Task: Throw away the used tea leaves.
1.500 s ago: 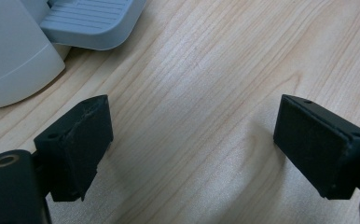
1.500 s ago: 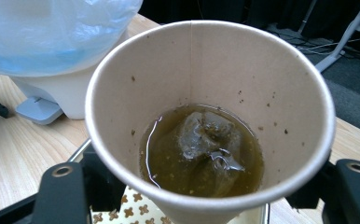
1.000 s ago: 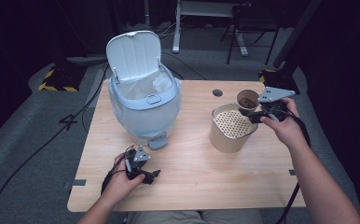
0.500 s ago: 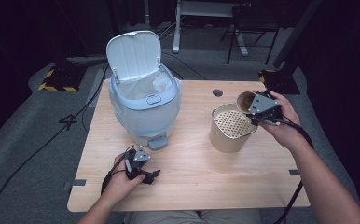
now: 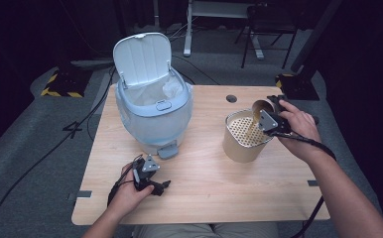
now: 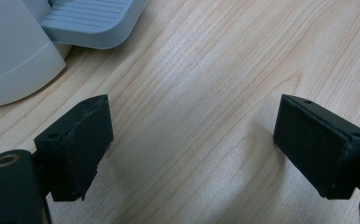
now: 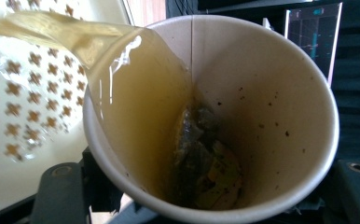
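Paper cup (image 7: 215, 116) is clamped in the right gripper (image 5: 271, 119) at right-centre of the high view, tipped well over; jaws are closed tight on its wall. Tea stream (image 7: 66, 32) is seen leaving the rim toward upper left of the right gripper view, onto the perforated strainer lid (image 7: 15, 93) of the tan canister (image 5: 244, 141).

Wet tea bag (image 7: 201, 158) is lodged low in the cup, w/ loose specks on the inner wall.

Left gripper (image 5: 147, 173) is parked on the table (image 5: 204, 198), lower left of centre in the high view. Its jaws stand wide apart, nothing between them. Pedal bin (image 5: 152, 106), lid up, stands in the upper left of the tabletop; its foot pedal (image 6: 92, 21) is seen at top left of the left gripper view.

Risks, as judged:
- Tilt pushed further → bag may slide out w/ the liquid and land on the strainer, blocking holes.
- Pour too fast → liquid may pool on the strainer lid and run over the canister rim onto the wood.
- Stream lands near the canister edge; a small drift of the hand could put it outside.
- Thin cup wall under a tight clamp may buckle, so the spout could shift.
- Canister isn't steadied by the other gripper; a knock from the cup could shift it.
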Demonstrator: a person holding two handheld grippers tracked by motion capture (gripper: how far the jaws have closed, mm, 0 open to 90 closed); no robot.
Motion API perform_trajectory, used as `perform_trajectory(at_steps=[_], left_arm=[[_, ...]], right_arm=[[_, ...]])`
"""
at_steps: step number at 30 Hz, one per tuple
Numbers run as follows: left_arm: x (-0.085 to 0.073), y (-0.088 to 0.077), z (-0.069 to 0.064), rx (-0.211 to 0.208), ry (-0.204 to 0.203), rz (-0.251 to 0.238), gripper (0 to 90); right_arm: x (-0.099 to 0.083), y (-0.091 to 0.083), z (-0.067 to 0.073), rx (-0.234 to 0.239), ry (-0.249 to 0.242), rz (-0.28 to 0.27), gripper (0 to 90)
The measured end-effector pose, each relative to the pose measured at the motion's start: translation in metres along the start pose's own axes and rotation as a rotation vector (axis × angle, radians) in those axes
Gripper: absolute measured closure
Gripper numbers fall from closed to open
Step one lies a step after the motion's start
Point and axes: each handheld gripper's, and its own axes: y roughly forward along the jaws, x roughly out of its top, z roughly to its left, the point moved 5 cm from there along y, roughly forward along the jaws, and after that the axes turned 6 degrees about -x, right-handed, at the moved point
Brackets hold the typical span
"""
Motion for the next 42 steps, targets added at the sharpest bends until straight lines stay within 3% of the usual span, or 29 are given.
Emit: perform_trajectory(at_steps=[7, 8, 9, 14, 15, 16, 17, 19, 20, 23, 29, 42], left_arm=[[0.0, 0.0, 0.0, 0.002, -0.001, -0.003, 12.4], [0.0, 0.0, 0.0, 0.002, -0.001, -0.003, 12.4], [0.0, 0.0, 0.0, 0.002, -0.001, -0.002, 12.4], [0.0, 0.0, 0.0, 0.002, 0.0, 0.001, 12.4], [0.0, 0.0, 0.0, 0.002, -0.001, 0.0, 12.4], [0.0, 0.0, 0.0, 0.002, -0.001, 0.0, 12.4], [0.0, 0.0, 0.0, 0.003, -0.001, -0.003, 12.4], [0.0, 0.0, 0.0, 0.001, 0.0, -0.001, 12.4], [0.0, 0.0, 0.0, 0.001, 0.0, -0.001, 12.4], [0.0, 0.0, 0.0, 0.002, -0.001, -0.001, 12.4], [-0.001, 0.0, 0.0, 0.001, -0.001, -0.001, 12.4], [-0.001, 0.0, 0.0, 0.001, -0.001, -0.001, 12.4]], right_arm=[[0.003, 0.002, 0.006, -0.083, -0.173, 0.069, 29.8], [0.003, 0.002, 0.006, -0.083, -0.173, 0.069, 29.8], [0.004, 0.002, 0.007, -0.121, -0.241, 0.086, 29.8], [0.007, 0.003, 0.013, -0.231, -0.486, 0.155, 29.9], [0.008, 0.002, 0.015, -0.252, -0.528, 0.168, 29.8], [0.008, 0.002, 0.015, -0.252, -0.528, 0.168, 29.8], [0.011, 0.002, 0.016, -0.29, -0.608, 0.176, 29.9], [0.012, 0.001, 0.017, -0.32, -0.665, 0.19, 30.0], [0.012, 0.001, 0.017, -0.32, -0.665, 0.19, 30.0], [0.015, -0.001, 0.016, -0.382, -0.733, 0.207, 30.0], [0.017, -0.005, 0.011, -0.433, -0.768, 0.221, 30.0], [0.021, -0.01, 0.008, -0.474, -0.802, 0.224, 29.8]])
